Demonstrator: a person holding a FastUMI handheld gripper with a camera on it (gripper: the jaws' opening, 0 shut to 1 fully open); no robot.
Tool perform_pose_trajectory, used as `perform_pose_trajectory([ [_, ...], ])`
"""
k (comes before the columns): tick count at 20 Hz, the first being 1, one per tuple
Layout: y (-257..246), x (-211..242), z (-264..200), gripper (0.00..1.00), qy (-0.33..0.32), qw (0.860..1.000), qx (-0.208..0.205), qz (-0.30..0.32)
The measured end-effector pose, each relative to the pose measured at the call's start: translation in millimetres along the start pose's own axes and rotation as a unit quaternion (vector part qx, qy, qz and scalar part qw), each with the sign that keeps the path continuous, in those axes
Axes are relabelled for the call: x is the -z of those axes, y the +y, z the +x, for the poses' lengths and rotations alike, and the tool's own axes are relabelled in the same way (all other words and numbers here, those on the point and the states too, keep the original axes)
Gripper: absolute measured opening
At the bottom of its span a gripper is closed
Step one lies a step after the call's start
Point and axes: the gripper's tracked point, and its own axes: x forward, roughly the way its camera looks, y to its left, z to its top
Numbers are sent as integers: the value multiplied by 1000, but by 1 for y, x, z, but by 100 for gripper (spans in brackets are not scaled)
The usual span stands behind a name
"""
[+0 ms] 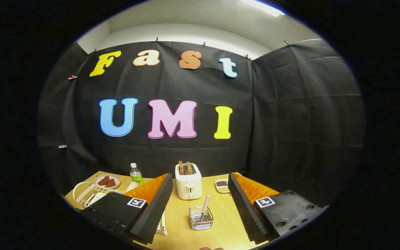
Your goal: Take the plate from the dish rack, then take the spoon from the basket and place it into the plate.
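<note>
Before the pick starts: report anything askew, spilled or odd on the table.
Nothing spilled or damaged. The open gripper holds nothing; the clear wire basket with the pink-handled spoon stands upright between its fingers. The white toaster beyond has toast standing up. The white wire dish rack stands level.

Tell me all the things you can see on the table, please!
table: one, light wood, under everything.
basket: one, clear wire, between the fingers.
spoon: one, checked pink handle, standing in the basket.
toaster: one, white, beyond the basket, two brown slices sticking up.
bottle: one, clear with green label, left of the toaster.
round plate: one, beige, red-brown pieces on it, left of the bottle.
dish rack: one, white wire, beside the left finger.
small dish: one, white, dark and pale bits inside, right of the toaster.
hand-held gripper: one, black with orange, fingers wide open, holding nothing.
</note>
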Motion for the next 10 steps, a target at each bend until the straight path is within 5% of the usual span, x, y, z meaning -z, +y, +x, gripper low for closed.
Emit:
perform_pose_trajectory([
  [10,8,5,0,98,16,1000,-24,-6],
])
